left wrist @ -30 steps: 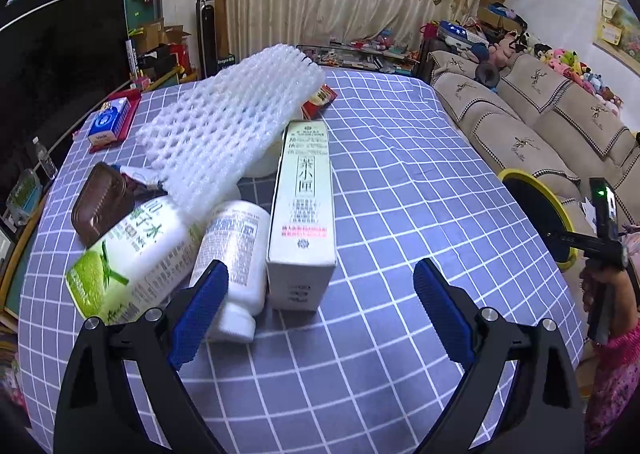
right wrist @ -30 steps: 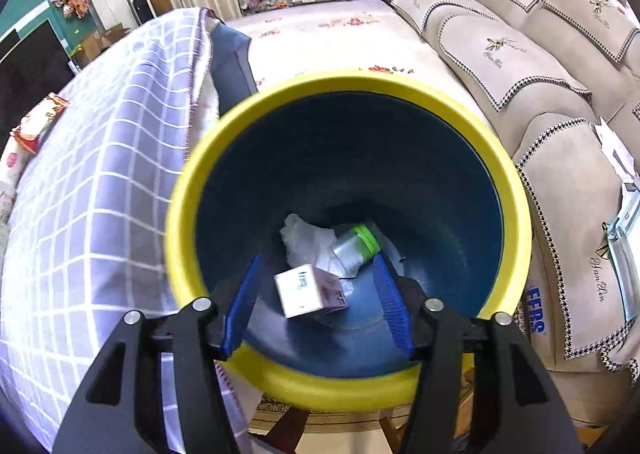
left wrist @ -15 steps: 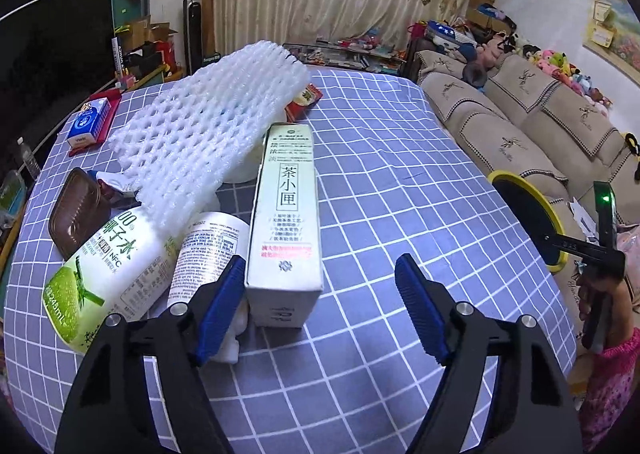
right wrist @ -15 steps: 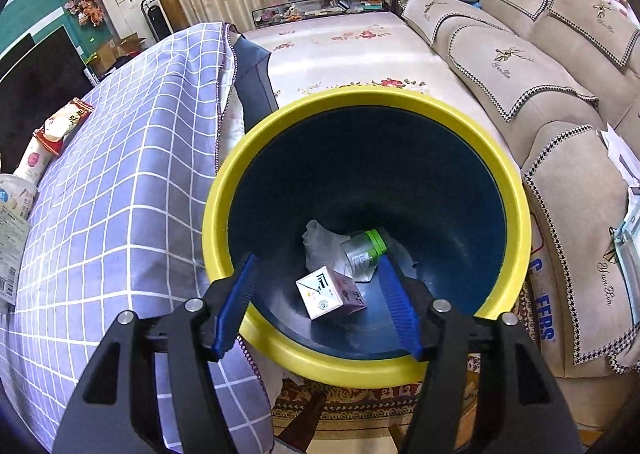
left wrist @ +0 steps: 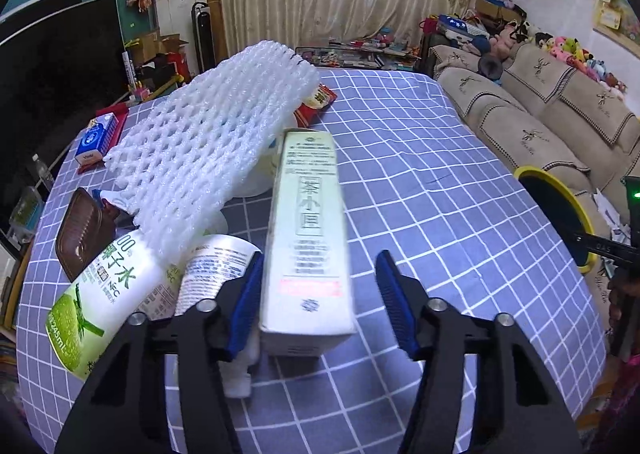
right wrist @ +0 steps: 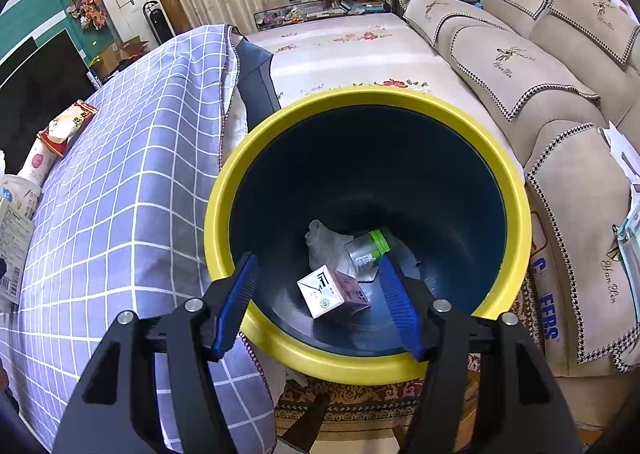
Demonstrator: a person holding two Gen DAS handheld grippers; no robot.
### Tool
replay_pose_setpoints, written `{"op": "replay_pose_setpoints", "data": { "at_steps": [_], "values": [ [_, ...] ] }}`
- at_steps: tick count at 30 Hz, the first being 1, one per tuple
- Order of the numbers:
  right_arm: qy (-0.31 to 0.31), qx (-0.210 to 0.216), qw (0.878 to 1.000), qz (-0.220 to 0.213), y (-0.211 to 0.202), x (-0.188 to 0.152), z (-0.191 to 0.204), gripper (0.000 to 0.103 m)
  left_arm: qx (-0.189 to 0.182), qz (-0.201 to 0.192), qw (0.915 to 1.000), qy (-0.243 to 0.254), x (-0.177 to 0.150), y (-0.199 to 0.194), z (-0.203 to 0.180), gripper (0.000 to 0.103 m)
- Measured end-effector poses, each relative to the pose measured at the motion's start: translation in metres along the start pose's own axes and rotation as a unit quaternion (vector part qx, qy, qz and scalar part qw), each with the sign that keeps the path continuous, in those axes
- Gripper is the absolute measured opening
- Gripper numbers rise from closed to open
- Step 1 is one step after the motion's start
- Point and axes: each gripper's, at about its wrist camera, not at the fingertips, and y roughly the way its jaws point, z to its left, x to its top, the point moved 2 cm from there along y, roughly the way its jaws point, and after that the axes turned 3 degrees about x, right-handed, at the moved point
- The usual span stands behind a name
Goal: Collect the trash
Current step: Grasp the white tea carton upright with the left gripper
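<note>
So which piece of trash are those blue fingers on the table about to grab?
On the checked tablecloth, find the rubbish heap under the white foam netting. The target is the tall pale carton lying lengthwise between the left gripper's open fingers: boxy and flat-sided, unlike the round white bottle beside it.
</note>
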Motion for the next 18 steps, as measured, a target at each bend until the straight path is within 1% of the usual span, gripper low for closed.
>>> {"op": "replay_pose_setpoints", "data": {
  "at_steps": [2,3,5,8,12,13,14,16,18],
  "values": [
    [-0.001,0.001,1.000,0.001,0.001,-0.001,0.001,0.060,0.012,-0.003,0.9999,0.005,0.001,0.004,0.001,0.040],
    [-0.001,0.002,1.000,0.001,0.001,-0.001,0.002,0.060,0.016,-0.004,0.9998,0.007,-0.001,0.005,0.002,0.038],
    [-0.001,0.005,1.000,-0.002,-0.001,-0.001,0.004,0.060,0.018,-0.004,0.9998,0.010,0.000,0.007,0.002,0.032],
    [0.002,0.009,1.000,-0.014,-0.009,-0.001,0.004,0.060,0.000,-0.002,1.0000,0.001,-0.001,0.005,0.003,0.031],
    [0.010,0.015,0.999,-0.035,-0.026,-0.001,0.003,0.062,-0.025,-0.015,0.9995,0.006,0.002,-0.012,-0.004,0.031],
    [0.012,0.016,0.999,-0.040,-0.030,-0.002,0.002,0.065,-0.032,-0.020,0.9992,0.010,0.004,-0.018,-0.008,0.031],
    [0.012,0.015,0.999,-0.047,-0.035,-0.002,0.001,0.066,-0.037,-0.023,0.9990,0.014,0.005,-0.024,-0.012,0.031],
    [0.012,0.009,0.998,-0.058,-0.046,-0.003,-0.001,0.066,-0.047,-0.033,0.9980,0.025,0.010,-0.036,-0.024,0.031],
    [0.014,-0.002,0.997,-0.072,-0.058,-0.005,-0.006,0.067,-0.065,-0.042,0.9961,0.043,0.019,-0.045,-0.040,0.031]
  ]
}}
